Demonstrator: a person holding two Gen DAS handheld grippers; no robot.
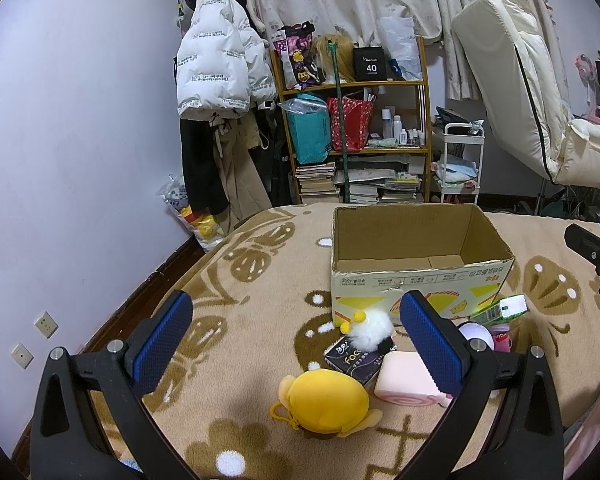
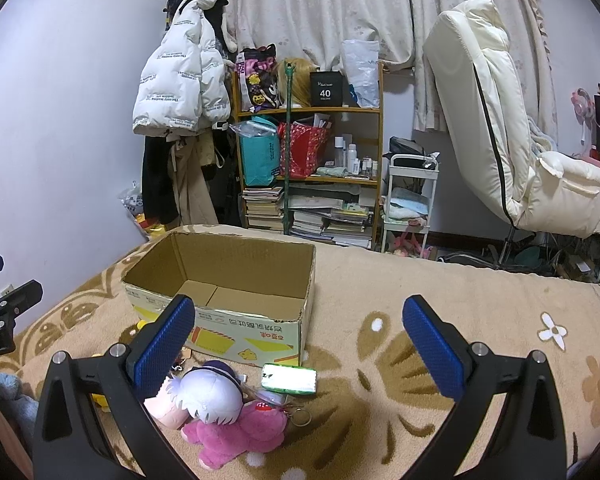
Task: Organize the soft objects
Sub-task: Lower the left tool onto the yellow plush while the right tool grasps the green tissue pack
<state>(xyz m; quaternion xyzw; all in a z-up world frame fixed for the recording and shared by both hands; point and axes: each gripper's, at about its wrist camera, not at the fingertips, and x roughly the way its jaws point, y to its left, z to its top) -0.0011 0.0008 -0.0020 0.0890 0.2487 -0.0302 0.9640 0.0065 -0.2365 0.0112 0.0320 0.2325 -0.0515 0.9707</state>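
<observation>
On a bed [image 1: 260,280] covered with a fuzzy tan blanket patterned in brown flowers, an open cardboard box [image 1: 416,268] stands with its flaps up and nothing visible inside; its printed front wall faces the cameras. A loose cluster of soft things lies just in front of it. In the left wrist view, a round yellow plush [image 1: 324,402] with a cord loop sits nearest, a dark tissue pack [image 1: 360,356] lies behind it, and a fluffy white pompom toy [image 1: 370,328] with small yellow knobs rests on the pack's far end, right against the box. A pale pink sponge-like block [image 1: 406,378] with a swirl on its end touches the tissue pack's side and is partly hidden by the blue pad of the left tongs [image 1: 296,320], which are spread wide and hold nothing. In the right wrist view, a pink plush doll [image 2: 228,424] with a white-haired head lies on the blanket, with a keyring beside it, and a glossy green-edged packet [image 2: 289,378] lies just beyond, near the box's corner. The right tongs [image 2: 298,322] are also spread wide and empty, with their left pad overlapping the box's front wall and the doll's head. Beyond the bed stand a cluttered wooden shelf [image 2: 308,168], a hanging white puffer jacket [image 2: 180,84] and a cream padded chair [image 2: 500,128].
</observation>
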